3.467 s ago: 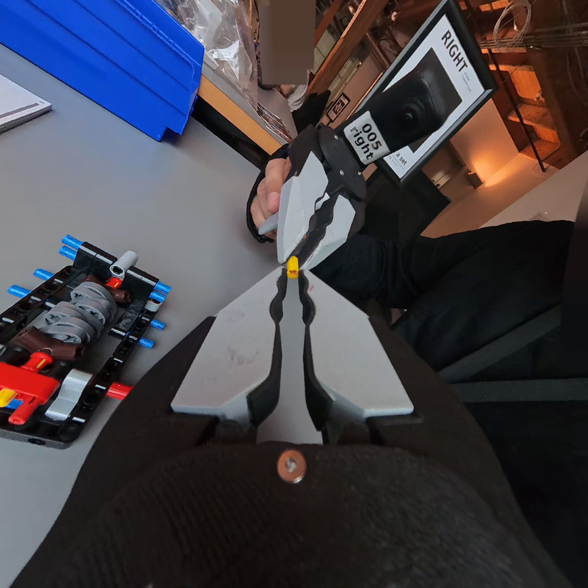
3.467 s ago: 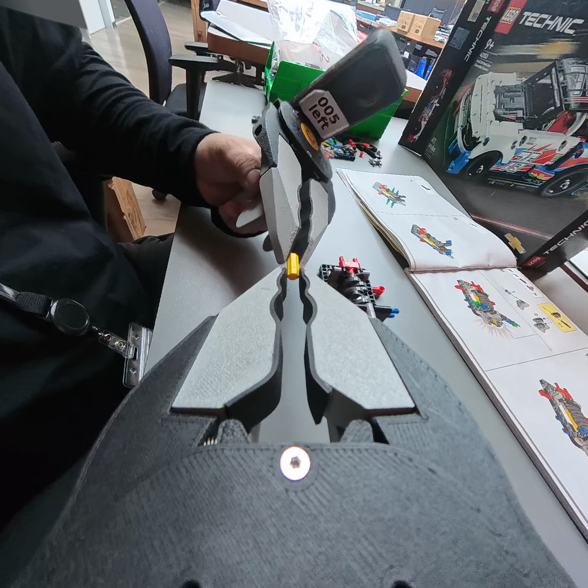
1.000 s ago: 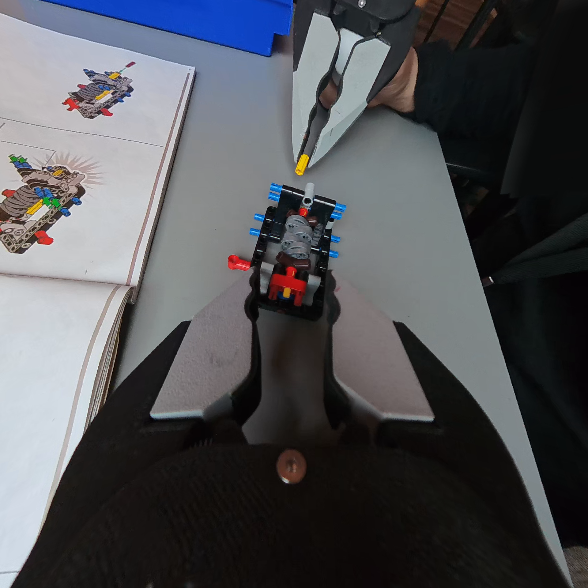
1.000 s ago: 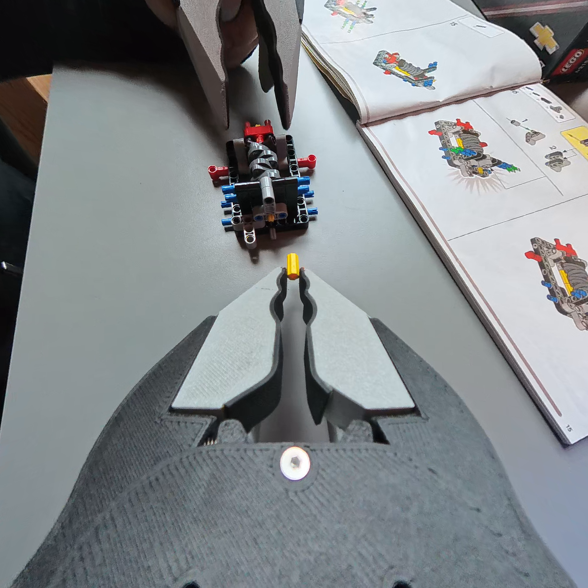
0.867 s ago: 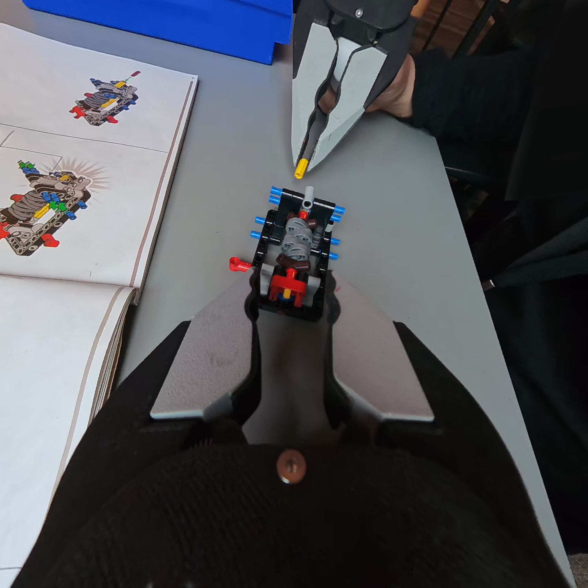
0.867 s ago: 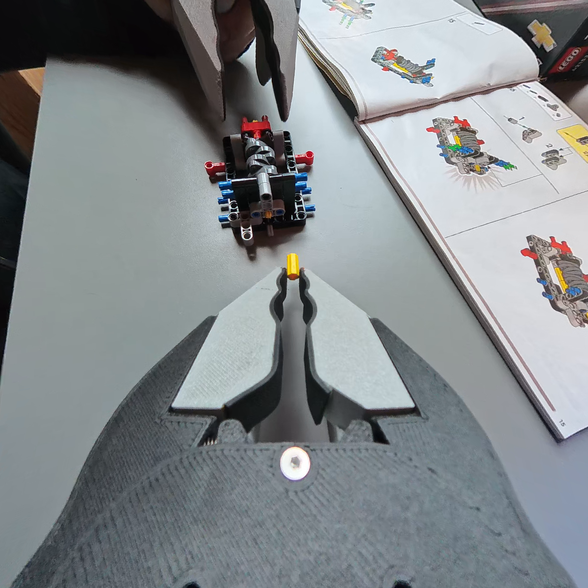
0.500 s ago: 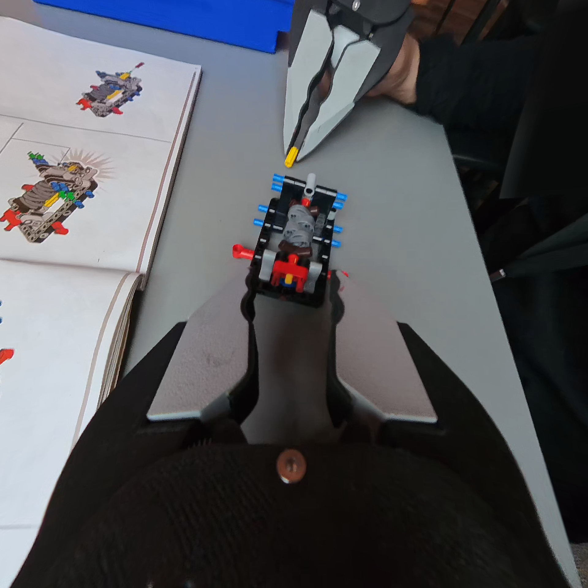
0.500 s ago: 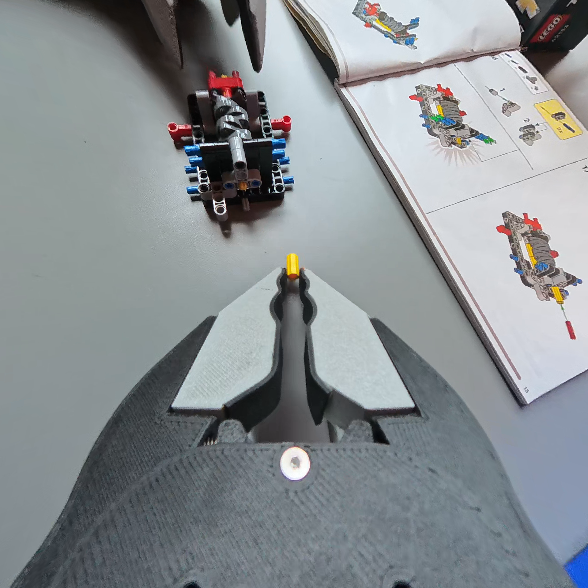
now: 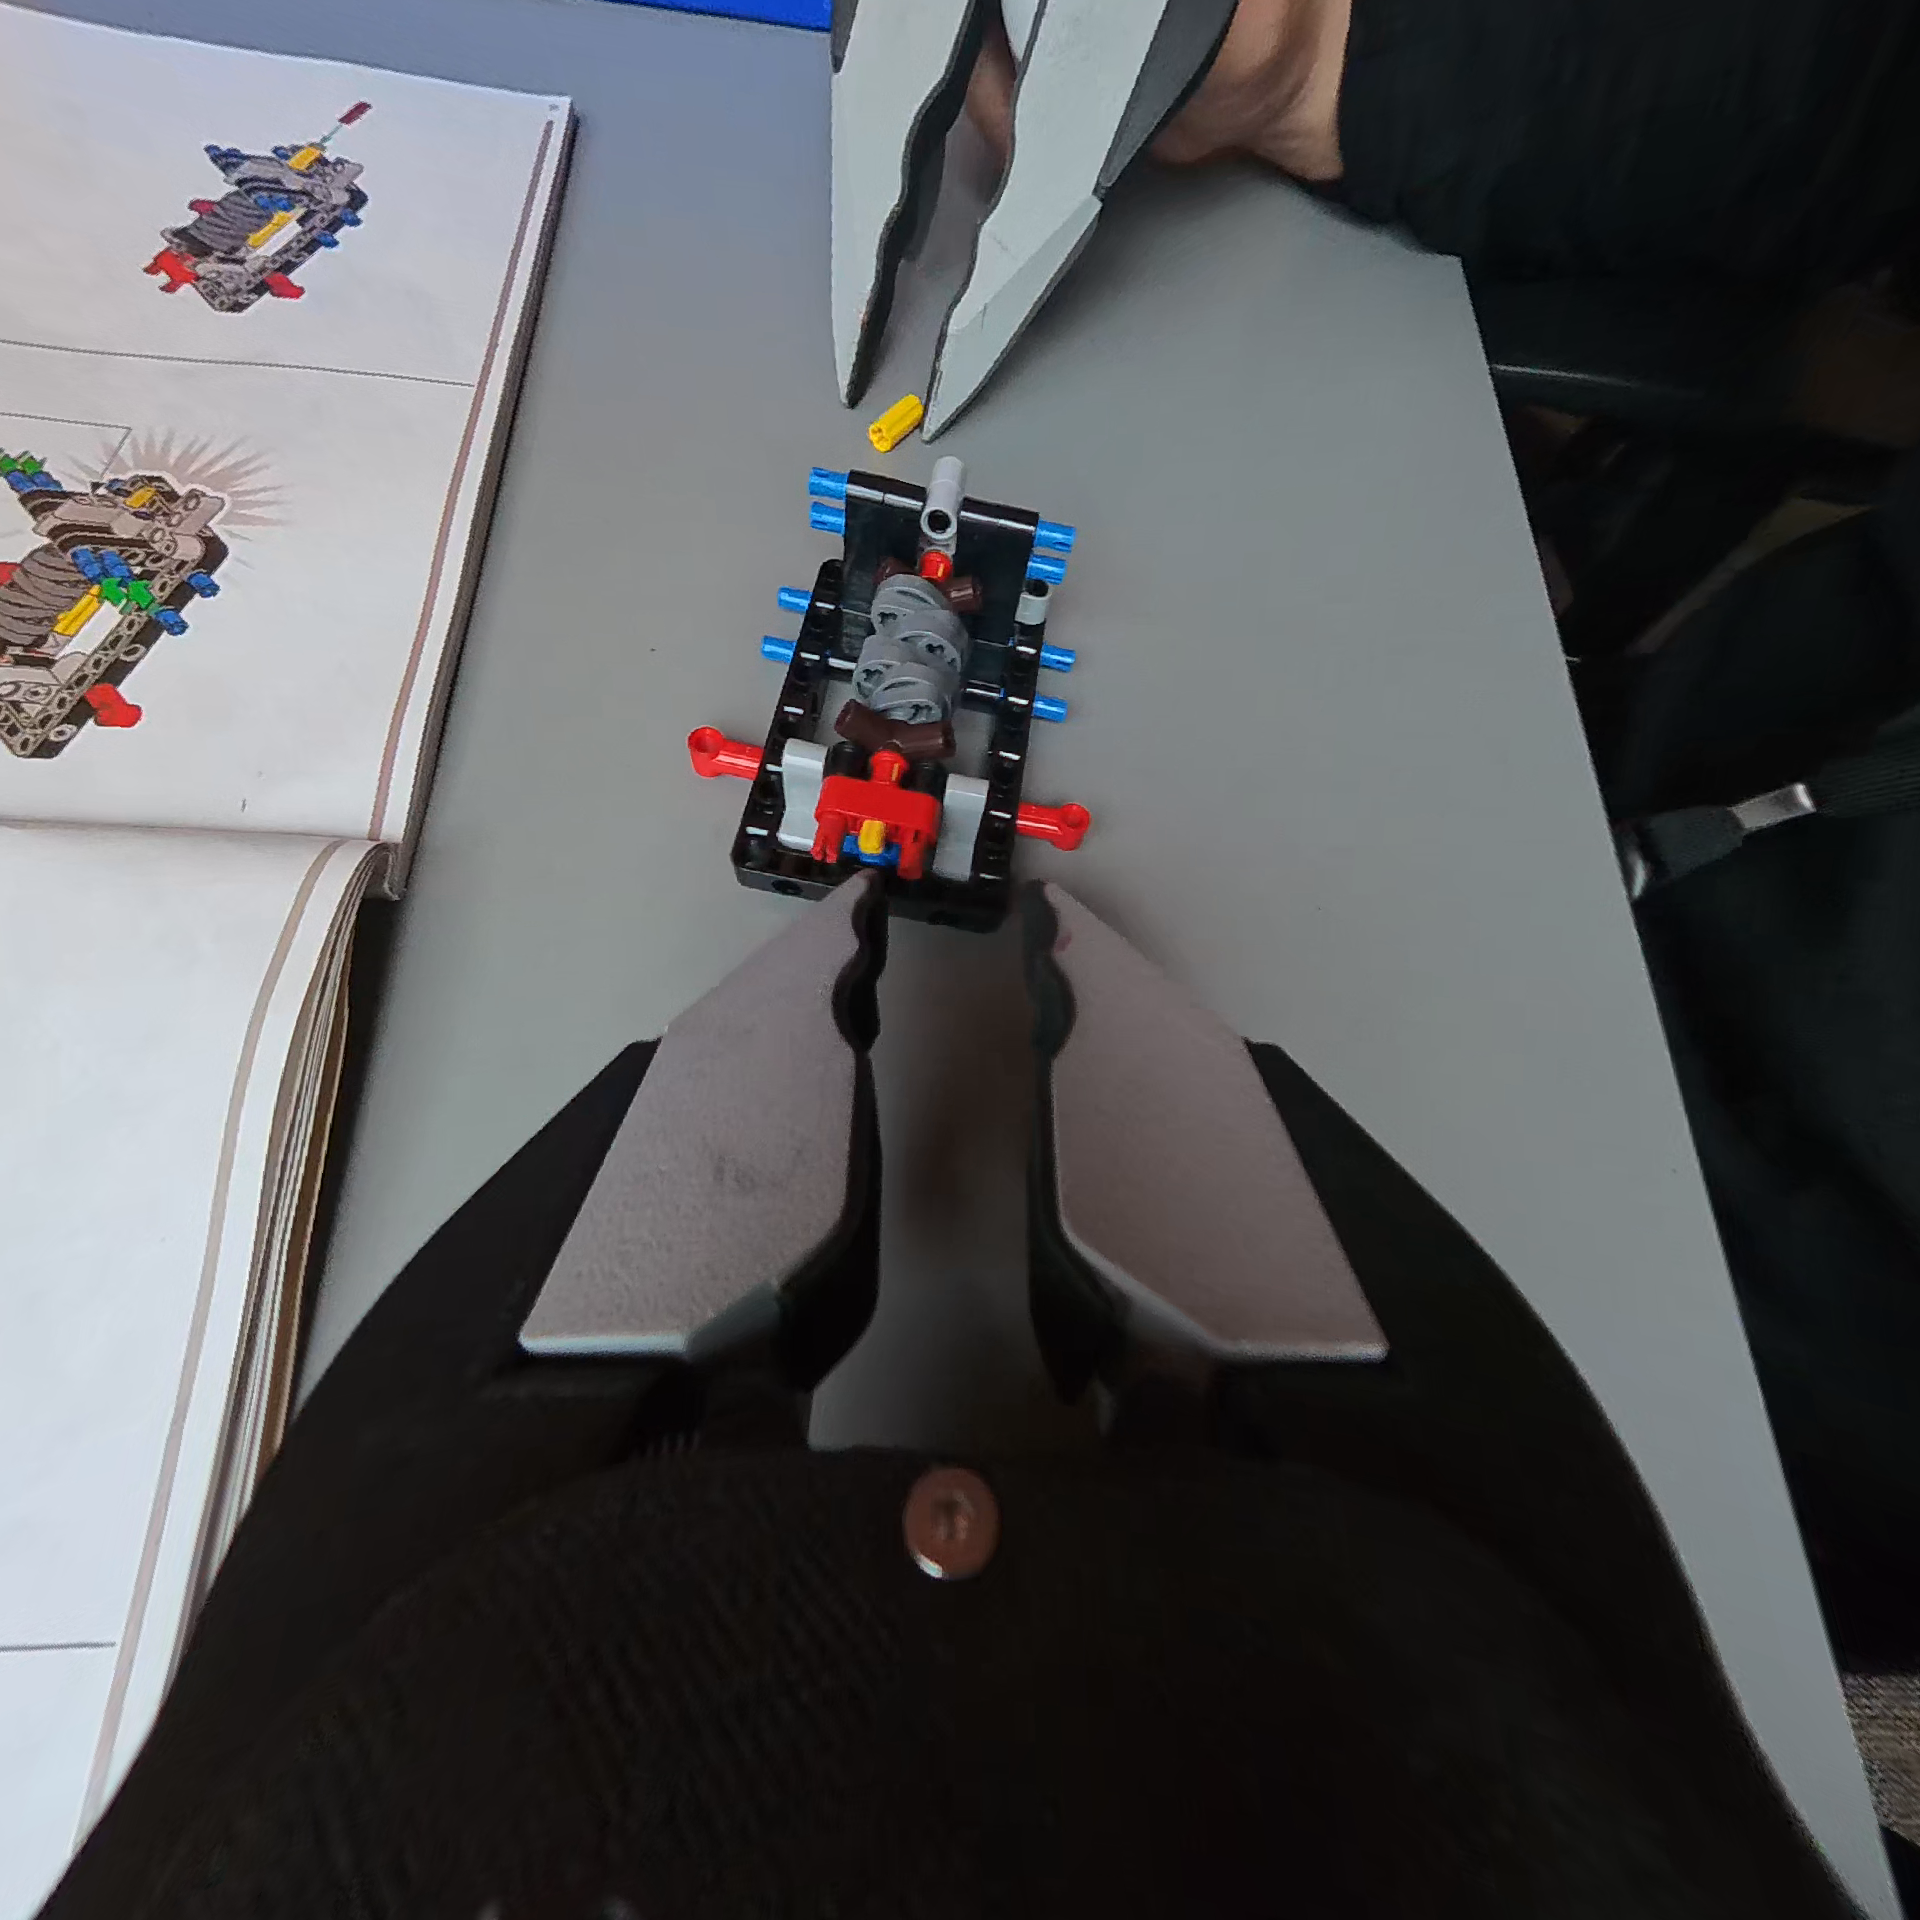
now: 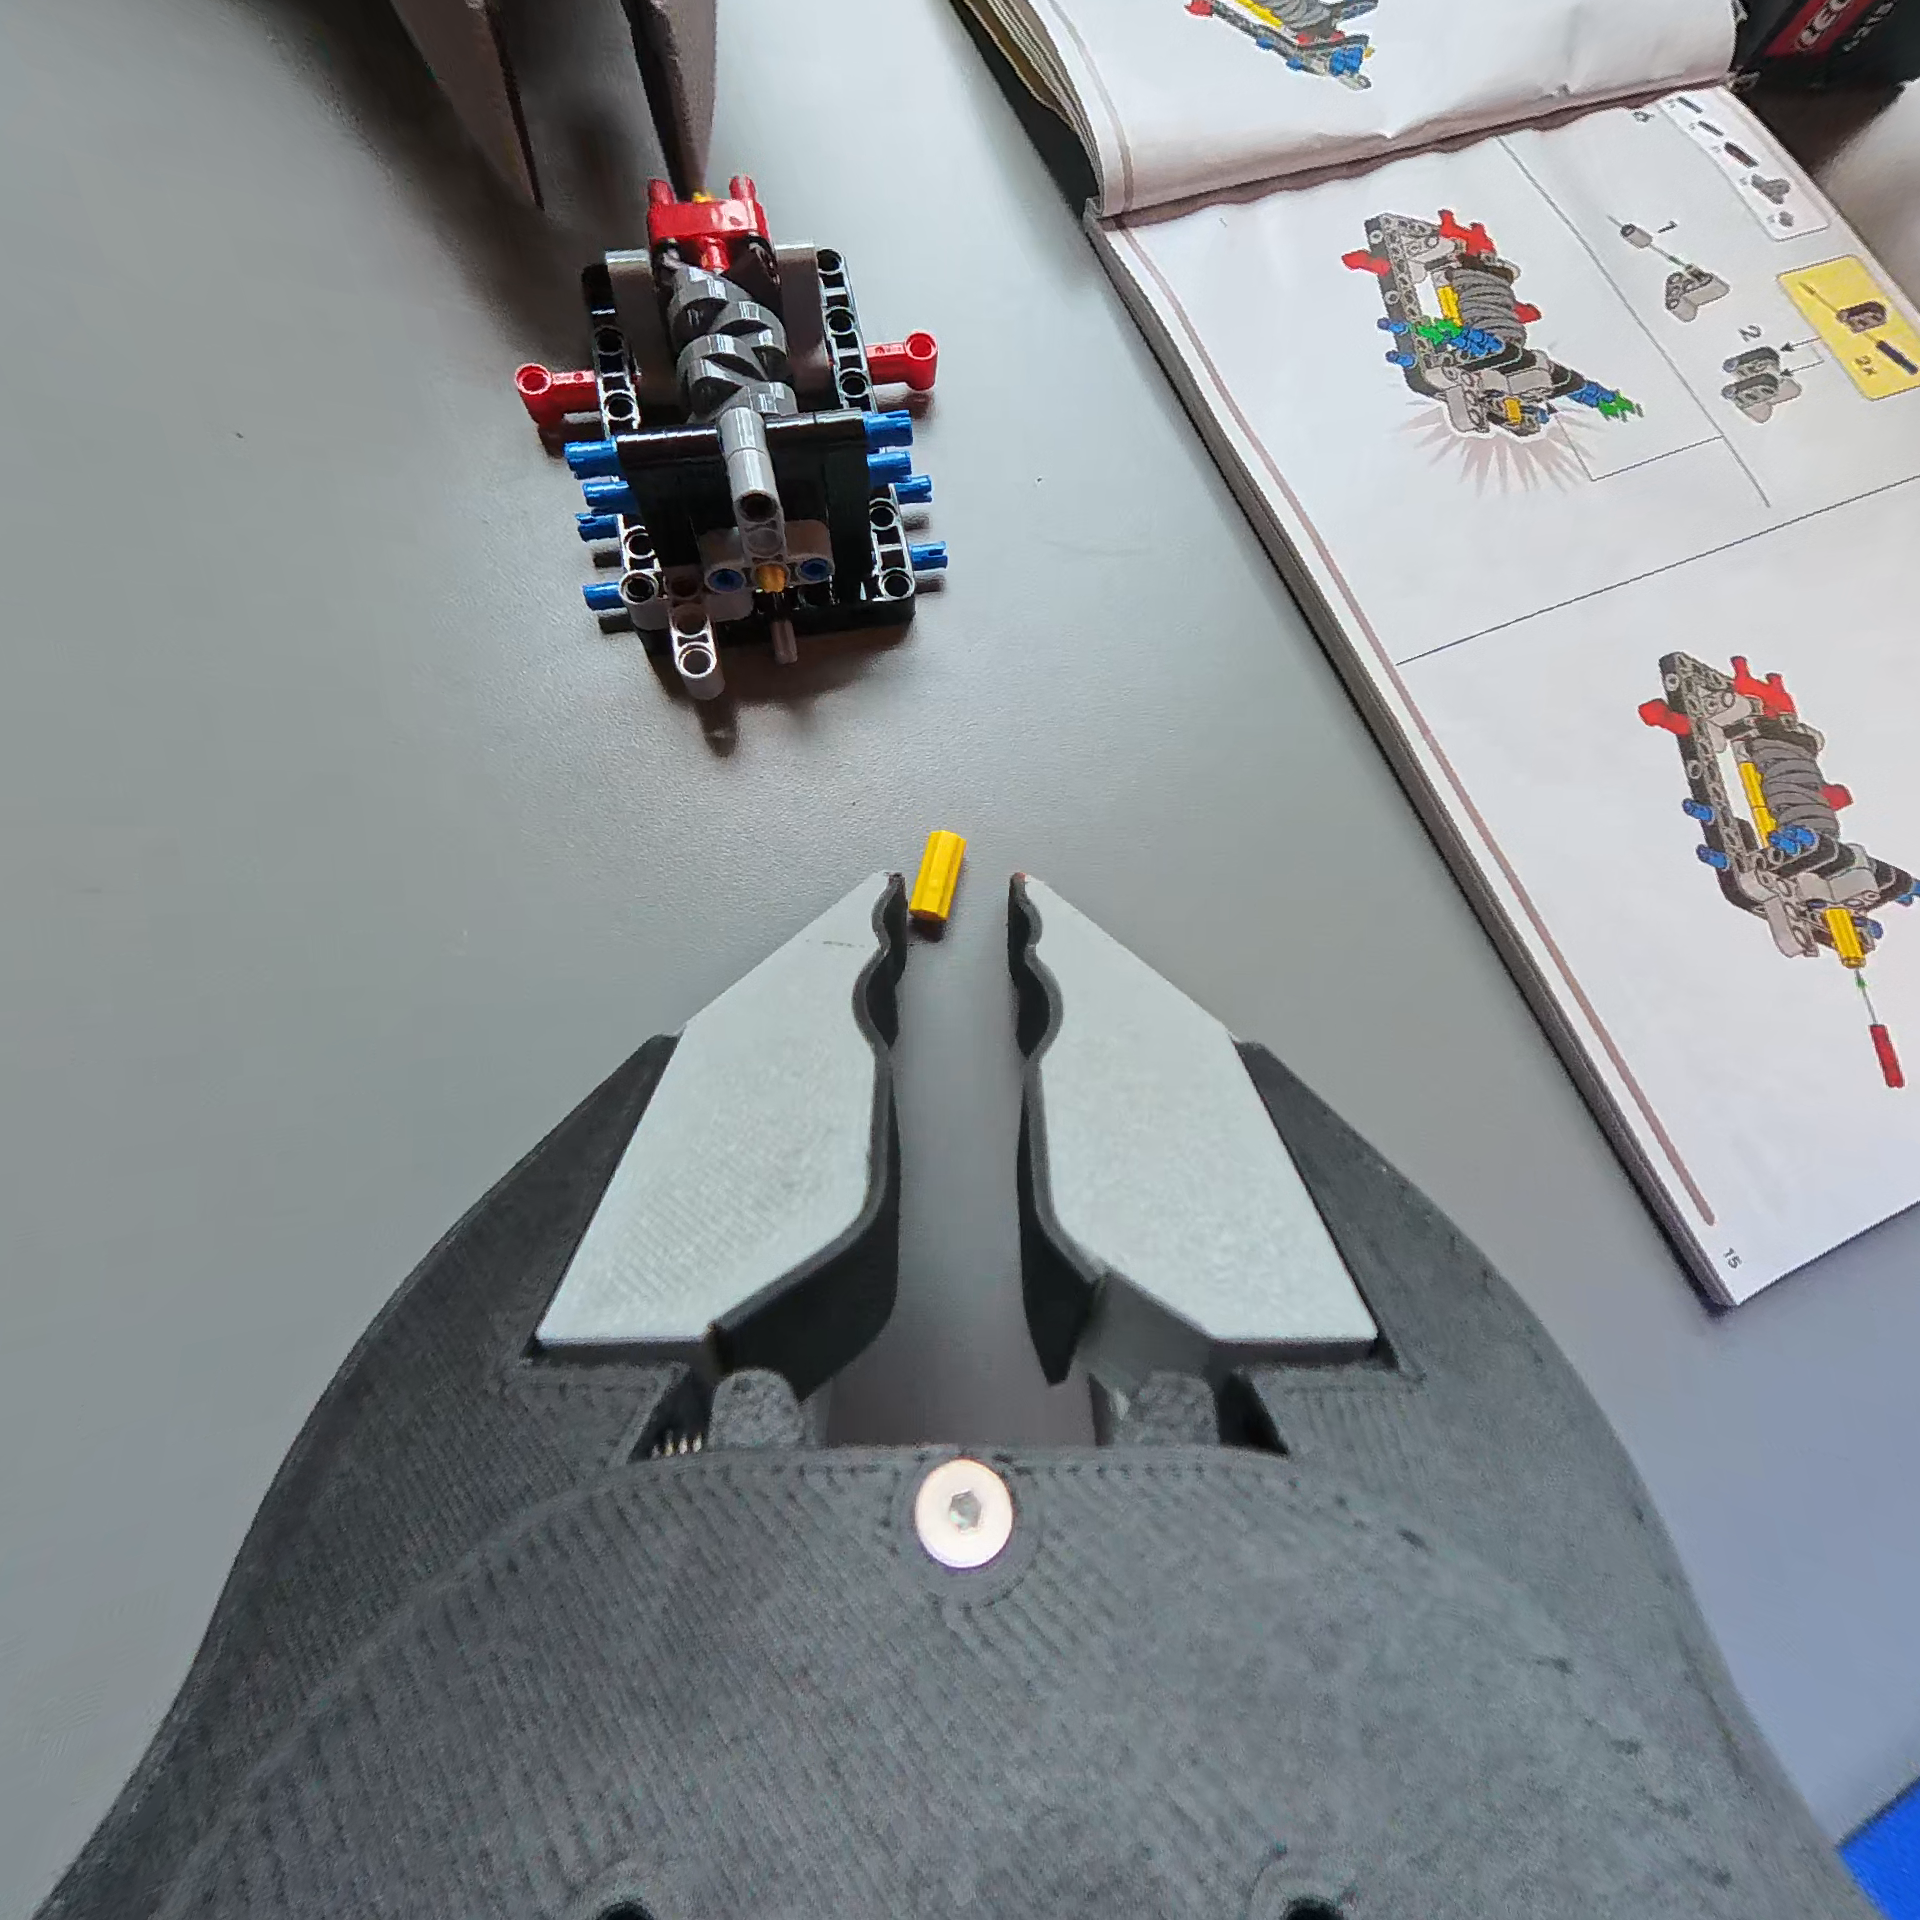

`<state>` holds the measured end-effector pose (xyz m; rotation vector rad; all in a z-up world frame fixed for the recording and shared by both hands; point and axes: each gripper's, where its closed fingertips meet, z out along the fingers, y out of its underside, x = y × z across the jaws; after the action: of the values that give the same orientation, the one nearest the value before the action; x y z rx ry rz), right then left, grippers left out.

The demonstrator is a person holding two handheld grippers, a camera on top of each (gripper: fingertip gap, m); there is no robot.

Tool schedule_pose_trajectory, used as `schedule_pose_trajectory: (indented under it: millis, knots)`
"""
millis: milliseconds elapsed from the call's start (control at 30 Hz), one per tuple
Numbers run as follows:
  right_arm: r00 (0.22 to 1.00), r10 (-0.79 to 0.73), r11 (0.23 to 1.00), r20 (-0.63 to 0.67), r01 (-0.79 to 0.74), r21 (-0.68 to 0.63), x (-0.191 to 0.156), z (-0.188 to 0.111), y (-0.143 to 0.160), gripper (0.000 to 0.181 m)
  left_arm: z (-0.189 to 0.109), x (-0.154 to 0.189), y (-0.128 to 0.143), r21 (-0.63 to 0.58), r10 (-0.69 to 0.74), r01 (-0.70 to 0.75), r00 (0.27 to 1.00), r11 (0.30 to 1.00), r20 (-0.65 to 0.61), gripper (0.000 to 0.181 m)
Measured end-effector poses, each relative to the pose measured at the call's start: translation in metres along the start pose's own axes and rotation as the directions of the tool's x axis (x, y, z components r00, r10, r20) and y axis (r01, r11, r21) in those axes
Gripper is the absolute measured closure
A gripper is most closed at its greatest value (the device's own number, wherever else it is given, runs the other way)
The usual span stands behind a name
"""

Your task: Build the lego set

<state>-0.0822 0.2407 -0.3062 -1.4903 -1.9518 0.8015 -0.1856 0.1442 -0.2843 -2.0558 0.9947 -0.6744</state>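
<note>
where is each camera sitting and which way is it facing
Left wrist view: sits on the left gripper, looking forward and down over the grey table at the red end of the lego chassis; its own open fingers show, with the right gripper and a hand opposite.
Right wrist view: sits on the right gripper, facing the opposite way toward the chassis's other end; its own open fingers show, with the left gripper's tips at the top edge.
Shared: chassis, yellow connector lying on the table, instruction booklet.

Right tongs [image 10: 954, 883] parted; yellow pin [image 10: 936, 874] lies on table [image 10: 312, 831].
</note>
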Motion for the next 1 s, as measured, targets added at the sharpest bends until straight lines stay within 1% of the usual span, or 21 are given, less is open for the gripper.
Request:
schedule_pose_trajectory:
  millis: [133, 433, 633, 833, 1000]
  knots:
    - [1.000, -0.009, 1.000, -0.006, 0.009, 0.001, 0.000, 0.000, 0.000, 0.165, 0.000, 0.001, 0.000, 0.000, 0.016, -0.016, 1.000, 1.000, 0.008, 0.158]
    - [1.000, -0.023, 1.000, 0.001, 0.023, 0.003, -0.002, -0.002, 0.001, 0.163, -0.001, -0.002, -0.001, 0.010, -0.013, 0.013, 1.000, 1.000, 0.009, 0.157]
    - [0.999, -0.040, 0.999, 0.003, 0.040, 0.008, -0.004, -0.003, 0.001, 0.157, -0.002, -0.001, -0.002, 0.022, -0.033, 0.033, 0.999, 0.999, -0.012, 0.157]
    - [0.997, -0.058, 0.998, -0.057, 0.059, 0.014, -0.001, -0.005, 0.001, 0.145, -0.006, -0.005, -0.005, 0.056, -0.038, 0.036, 0.999, 0.998, 0.025, 0.158]
    - [0.985, -0.041, 0.997, -0.168, 0.051, 0.053, 0.008, -0.013, -0.003, 0.140, -0.005, 0.000, -0.003, 0.049, -0.067, 0.067, 0.998, 0.997, 0.008, 0.156]
